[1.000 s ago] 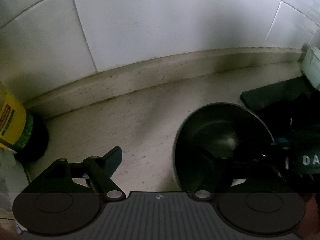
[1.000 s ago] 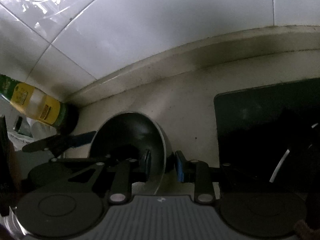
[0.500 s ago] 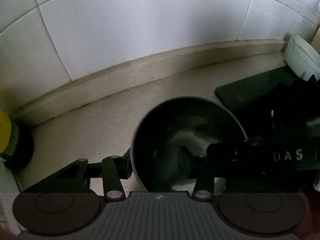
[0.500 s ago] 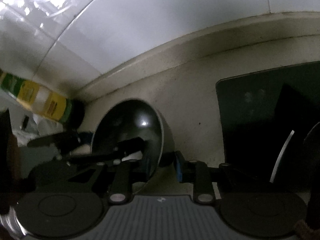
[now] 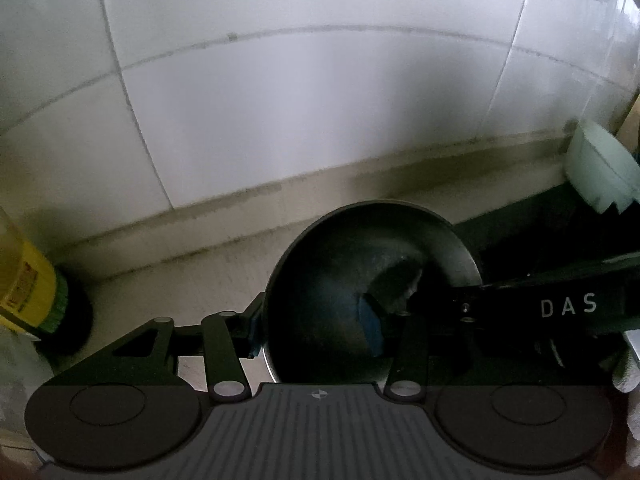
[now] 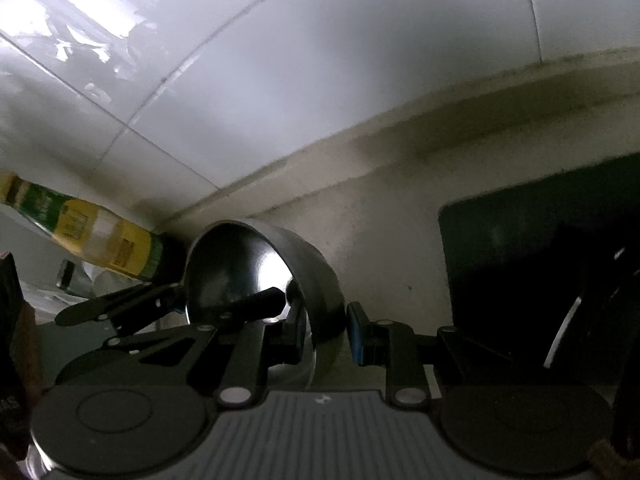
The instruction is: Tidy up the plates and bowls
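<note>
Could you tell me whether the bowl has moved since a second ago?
Yes. In the right wrist view the bowl has tipped up and lifted against the bottle and counter edge, gripped by both grippers.

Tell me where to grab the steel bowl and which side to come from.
Pinch the thin rim of the steel bowl at its near edge, one finger inside and one outside, coming in from above. The wall is thin and flares upward, the hollow is empty, and the body looks too wide to span.
</note>
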{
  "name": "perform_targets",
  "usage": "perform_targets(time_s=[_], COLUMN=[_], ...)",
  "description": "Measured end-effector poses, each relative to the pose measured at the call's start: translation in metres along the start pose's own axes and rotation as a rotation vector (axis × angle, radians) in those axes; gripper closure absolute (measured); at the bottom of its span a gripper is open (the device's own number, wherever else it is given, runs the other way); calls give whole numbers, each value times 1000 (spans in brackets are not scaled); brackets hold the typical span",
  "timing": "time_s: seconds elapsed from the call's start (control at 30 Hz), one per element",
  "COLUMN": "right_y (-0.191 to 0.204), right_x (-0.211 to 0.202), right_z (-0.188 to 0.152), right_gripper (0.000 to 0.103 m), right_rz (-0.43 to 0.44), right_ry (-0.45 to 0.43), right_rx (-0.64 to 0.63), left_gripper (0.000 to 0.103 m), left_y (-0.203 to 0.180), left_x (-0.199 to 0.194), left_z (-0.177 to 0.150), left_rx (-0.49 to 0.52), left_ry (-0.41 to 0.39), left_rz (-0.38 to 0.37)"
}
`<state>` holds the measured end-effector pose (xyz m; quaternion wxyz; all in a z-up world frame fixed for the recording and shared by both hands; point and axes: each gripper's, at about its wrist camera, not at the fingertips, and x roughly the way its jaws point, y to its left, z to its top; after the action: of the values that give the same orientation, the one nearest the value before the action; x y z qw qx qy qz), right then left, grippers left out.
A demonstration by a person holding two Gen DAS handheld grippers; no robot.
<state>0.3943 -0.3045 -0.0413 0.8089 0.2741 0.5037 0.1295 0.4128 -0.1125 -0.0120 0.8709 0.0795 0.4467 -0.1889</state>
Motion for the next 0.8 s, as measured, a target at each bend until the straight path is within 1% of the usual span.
perform_targets(time_s=[0.13,0.23,0.4,0.6,0.63,0.67,0.7,0.8], right_y=[11,22,38,62,66,69,72,79], right_x=[-11,-19,-34,-50,-51,-53,-54,-54], right_z=[4,6,0,-17,-20,-23,-26,-35], right_gripper=[81,81,81,81,81,81,81,81], right_rz=[7,17,44,71,74,76,77,79], right_ry=[-23,-35,-45,-46,-43,-41,-35,-12], right_rx=[-23,-38,-63,-111,-119,-126,-132,-148], left_gripper=[48,47,47,48,46,40,37,35], left_y=[0,2,6,9,10,8,7,2], left_x=[-16,-31,-62,-92,-95,-96,-98,-103], left_z=[5,3,-8,-26,-30,-35,-39,-52], left_rx=[-7,-12,-24,-42,-44,-43,-43,-20], left_ry=[-32,-54,-82,-99,-97,-92,-90,-99], left_rz=[13,27,54,87,90,84,82,111])
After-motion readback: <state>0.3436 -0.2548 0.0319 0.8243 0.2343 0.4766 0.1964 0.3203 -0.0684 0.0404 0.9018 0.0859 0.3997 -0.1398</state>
